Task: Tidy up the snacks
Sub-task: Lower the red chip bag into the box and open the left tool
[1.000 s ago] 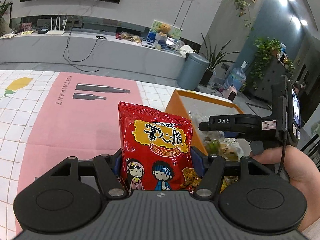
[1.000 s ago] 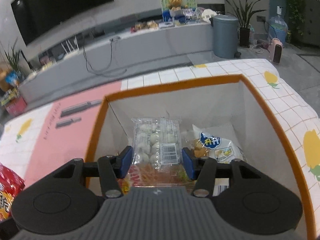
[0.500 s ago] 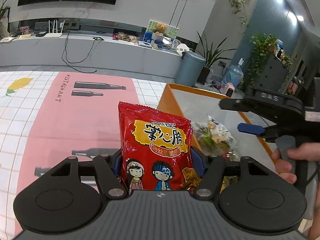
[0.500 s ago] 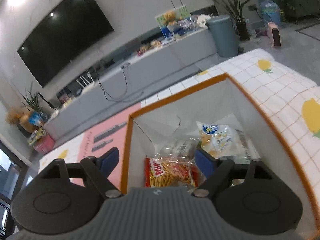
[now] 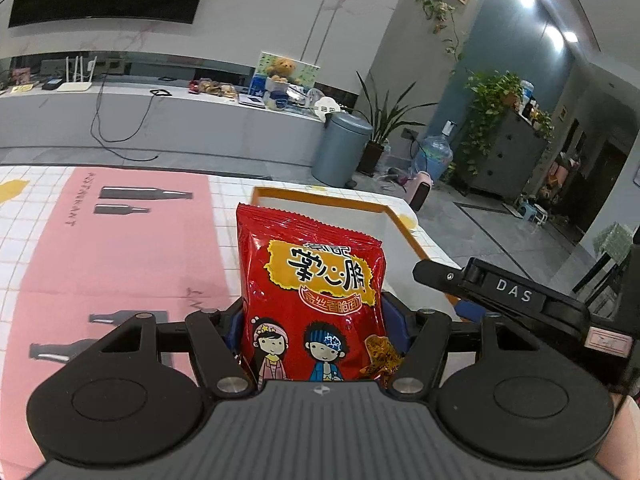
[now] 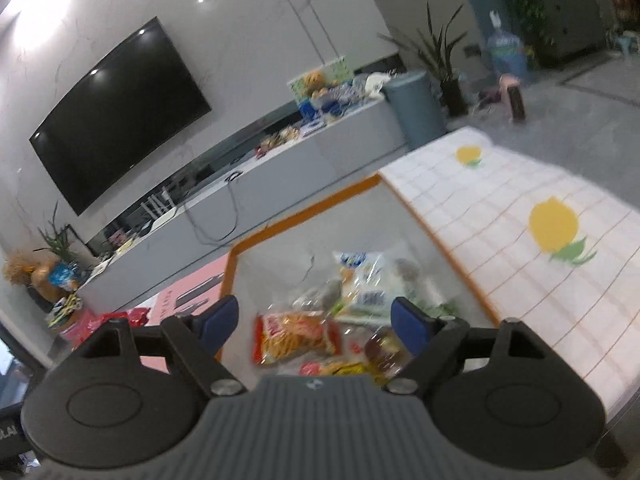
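Observation:
My left gripper [image 5: 314,316] is shut on a red snack bag [image 5: 312,276] with two cartoon children on it, held upright above the table. Behind the bag stands the orange-rimmed box [image 5: 320,196]. My right gripper [image 6: 316,316] is open with nothing between its blue pads [image 6: 220,320], and it hangs tilted over the near part of the box [image 6: 304,212]. Several snack packets lie in the box, among them an orange packet of sticks [image 6: 296,336] and a white and blue bag [image 6: 360,268]. In the left wrist view the right gripper [image 5: 444,292] shows side-on at the right.
The table carries a white checked cloth with lemons [image 6: 552,228] and a pink mat with bottle prints [image 5: 100,260]. Its far edge runs just past the box. Beyond it are a grey bin [image 5: 344,148], a long grey bench [image 5: 160,120] and potted plants.
The right gripper let go of a clear packet of white balls into the box, opened wide, then drew back and rolled. The left gripper carried the red bag rightwards, in front of the box.

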`<act>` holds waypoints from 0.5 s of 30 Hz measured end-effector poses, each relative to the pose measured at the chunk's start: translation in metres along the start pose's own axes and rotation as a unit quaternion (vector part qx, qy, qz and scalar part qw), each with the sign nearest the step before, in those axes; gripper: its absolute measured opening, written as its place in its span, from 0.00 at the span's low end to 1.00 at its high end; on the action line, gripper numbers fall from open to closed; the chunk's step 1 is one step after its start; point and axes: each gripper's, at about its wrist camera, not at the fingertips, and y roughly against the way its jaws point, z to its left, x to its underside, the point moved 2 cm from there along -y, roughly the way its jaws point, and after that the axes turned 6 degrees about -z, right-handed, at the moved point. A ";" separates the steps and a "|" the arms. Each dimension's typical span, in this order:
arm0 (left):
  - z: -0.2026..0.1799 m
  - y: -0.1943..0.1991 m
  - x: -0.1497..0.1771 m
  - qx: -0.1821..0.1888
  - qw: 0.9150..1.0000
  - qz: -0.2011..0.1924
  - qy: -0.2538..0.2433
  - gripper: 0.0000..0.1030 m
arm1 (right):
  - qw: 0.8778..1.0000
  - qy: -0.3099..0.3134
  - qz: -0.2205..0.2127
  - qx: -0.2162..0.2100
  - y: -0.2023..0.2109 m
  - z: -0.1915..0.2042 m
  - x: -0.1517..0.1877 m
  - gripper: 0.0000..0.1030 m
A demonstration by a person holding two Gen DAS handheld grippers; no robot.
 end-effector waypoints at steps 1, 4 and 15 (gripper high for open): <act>-0.005 -0.006 0.001 -0.001 1.000 0.005 -0.002 0.73 | 1.000 0.000 -0.003 0.000 0.001 -0.002 -0.002 0.79; -0.018 -0.022 0.006 0.006 1.000 0.022 -0.007 0.73 | 1.000 -0.012 -0.007 0.002 0.003 -0.012 -0.006 0.80; -0.055 -0.092 0.006 -0.017 0.994 0.088 -0.064 0.73 | 0.997 -0.079 -0.019 0.001 0.017 -0.055 -0.010 0.80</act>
